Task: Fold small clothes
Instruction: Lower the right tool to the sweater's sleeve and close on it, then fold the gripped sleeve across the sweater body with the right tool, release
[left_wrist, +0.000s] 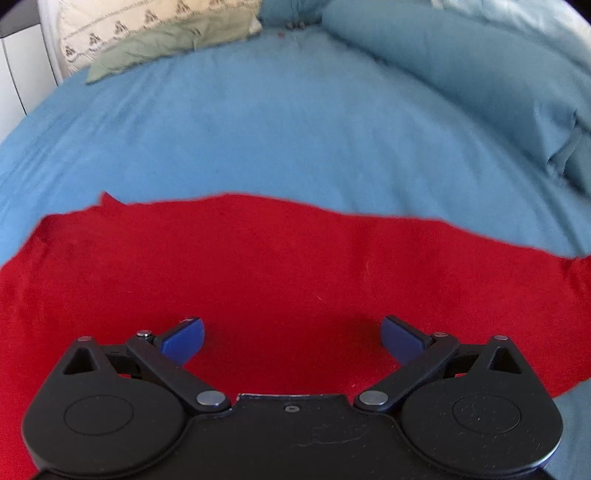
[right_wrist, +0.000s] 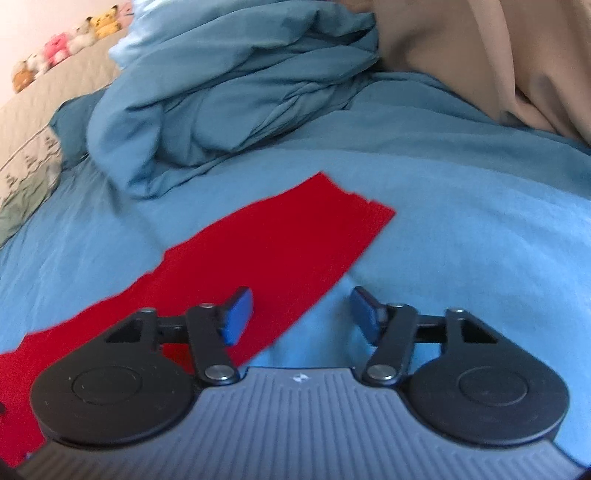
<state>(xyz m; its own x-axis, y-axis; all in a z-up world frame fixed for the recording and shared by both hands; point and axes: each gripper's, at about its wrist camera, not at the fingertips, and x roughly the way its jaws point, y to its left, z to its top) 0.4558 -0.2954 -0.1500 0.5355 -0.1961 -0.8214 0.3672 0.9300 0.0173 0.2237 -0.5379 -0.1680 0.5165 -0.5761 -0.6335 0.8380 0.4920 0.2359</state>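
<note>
bed: blue sheet | duvet: blue, bunched at the far side | garment: plain red, matte, spread flat on sheet, far edge wavy, one squared end | left gripper: over garment, fingers wide, nothing between | right gripper: at garment's side edge, fingers apart, empty

A blue sheet covered the bed, daylit and lightly creased. A bunched blue duvet lay heaped at its far side, beside a beige curtain, or so it seemed. A cream patterned pillow sat near a white wall. Plush toys lined a ledge.
</note>
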